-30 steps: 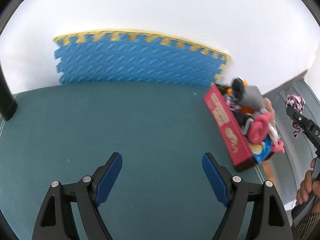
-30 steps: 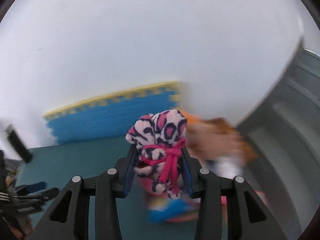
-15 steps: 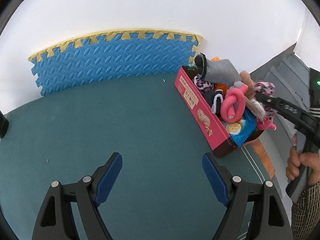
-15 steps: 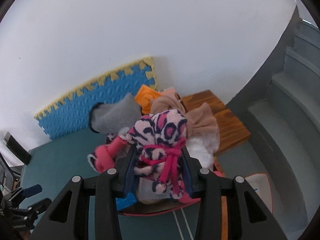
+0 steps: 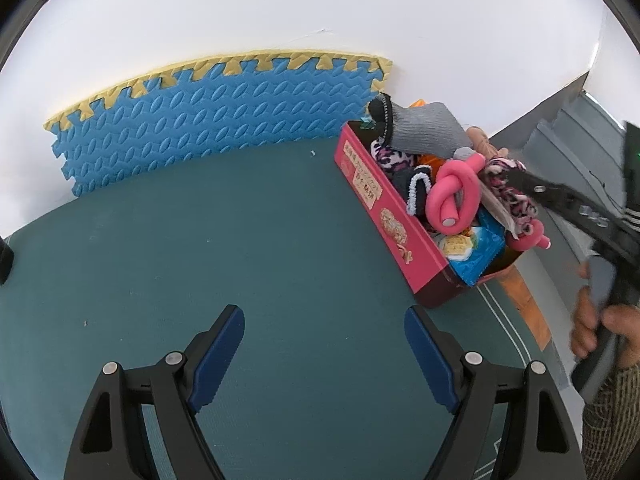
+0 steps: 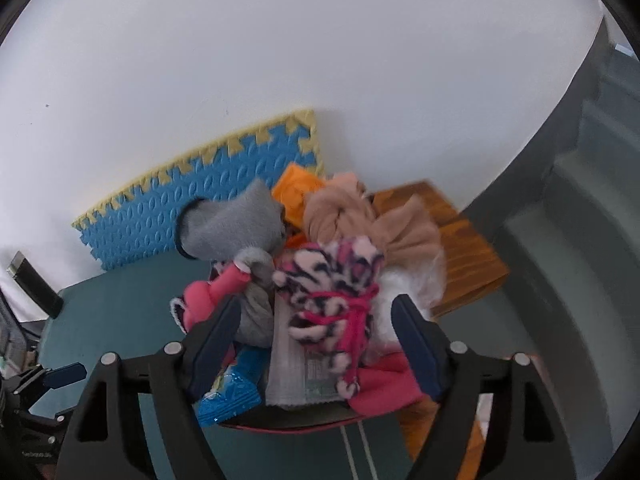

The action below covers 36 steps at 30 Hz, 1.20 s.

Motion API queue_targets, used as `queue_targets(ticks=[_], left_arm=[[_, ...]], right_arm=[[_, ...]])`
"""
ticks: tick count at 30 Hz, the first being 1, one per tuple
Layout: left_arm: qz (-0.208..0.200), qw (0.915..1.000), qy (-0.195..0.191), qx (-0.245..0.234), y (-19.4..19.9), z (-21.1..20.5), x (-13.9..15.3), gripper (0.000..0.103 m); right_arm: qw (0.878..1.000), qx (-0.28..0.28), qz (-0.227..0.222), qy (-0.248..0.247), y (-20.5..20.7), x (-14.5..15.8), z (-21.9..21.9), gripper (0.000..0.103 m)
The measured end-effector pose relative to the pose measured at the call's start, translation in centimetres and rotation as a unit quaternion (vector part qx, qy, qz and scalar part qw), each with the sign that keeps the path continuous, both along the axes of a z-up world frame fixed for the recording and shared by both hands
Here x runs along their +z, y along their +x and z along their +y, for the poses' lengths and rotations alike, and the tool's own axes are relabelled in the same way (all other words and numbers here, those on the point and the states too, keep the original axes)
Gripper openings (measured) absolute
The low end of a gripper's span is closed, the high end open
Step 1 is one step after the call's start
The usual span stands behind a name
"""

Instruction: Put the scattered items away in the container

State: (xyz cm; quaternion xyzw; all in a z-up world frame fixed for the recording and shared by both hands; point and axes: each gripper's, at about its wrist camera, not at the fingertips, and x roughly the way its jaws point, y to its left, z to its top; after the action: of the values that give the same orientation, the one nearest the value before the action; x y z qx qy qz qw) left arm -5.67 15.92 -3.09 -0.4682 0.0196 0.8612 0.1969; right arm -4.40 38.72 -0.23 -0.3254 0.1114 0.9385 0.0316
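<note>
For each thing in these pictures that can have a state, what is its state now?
Left gripper: open, empty, above the green mat.
Right gripper: open, around the leopard-print plush but apart from it.
Leopard-print plush: released, lying on the pile.
Pink box: open, heaped above its rim.
Grey sock: on top, sticking out.
Pink knotted tube: knotted, on the pile.

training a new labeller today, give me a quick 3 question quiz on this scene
1. True or false: the right gripper has its jaws clamped on the leopard-print bundle.
2. What is the left gripper holding? A) a grey sock B) nothing C) a blue packet
3. Fill in: the pink box sits on the ____ mat, near the blue foam tile.

Key: 1 false, the jaws stand apart with the bundle on the pile in the box; 2 B; 3 green.
</note>
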Motion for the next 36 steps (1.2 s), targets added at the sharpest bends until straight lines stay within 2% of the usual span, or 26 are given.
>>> queue_targets(ticks=[4, 6, 9, 10, 16, 21, 29, 36], left_arm=[[0.001, 0.9999, -0.014, 0.002, 0.0, 0.1, 0.1, 0.084], [0.007, 0.9998, -0.021, 0.002, 0.1, 0.2, 0.4, 0.085], [0.012, 0.9997, -0.019, -0.003, 0.2, 1.0, 0.7, 0.102], [0.013, 0.9998, -0.017, -0.006, 0.2, 1.4, 0.8, 0.102], [0.017, 0.9993, -0.022, -0.023, -0.3, 3.9, 1.0, 0.102], [0.02, 0.9993, -0.024, -0.022, -0.7, 4.8, 1.3, 0.102], [0.027, 0.9992, -0.022, -0.019, -0.7, 5.5, 2.4, 0.102], [0.05, 0.998, -0.032, -0.021, 1.4, 6.0, 4.0, 0.102]], right_arm=[[0.999, -0.026, 0.024, -0.012, 2.1, 1.1, 0.6, 0.081], [0.998, -0.059, 0.03, -0.018, 3.1, 1.1, 1.4, 0.081], [0.994, -0.108, 0.025, -0.02, 3.9, 0.8, 2.5, 0.081], [0.993, -0.11, 0.018, -0.021, 3.7, 0.5, 2.8, 0.081], [0.996, -0.083, -0.025, -0.018, 0.3, -2.1, 2.9, 0.081], [0.996, -0.084, -0.026, -0.012, 0.2, -2.7, 2.9, 0.081], [0.999, -0.032, -0.002, -0.027, 5.4, 0.3, 0.7, 0.083], [0.998, 0.011, -0.019, -0.052, 11.5, 1.0, -0.4, 0.086]])
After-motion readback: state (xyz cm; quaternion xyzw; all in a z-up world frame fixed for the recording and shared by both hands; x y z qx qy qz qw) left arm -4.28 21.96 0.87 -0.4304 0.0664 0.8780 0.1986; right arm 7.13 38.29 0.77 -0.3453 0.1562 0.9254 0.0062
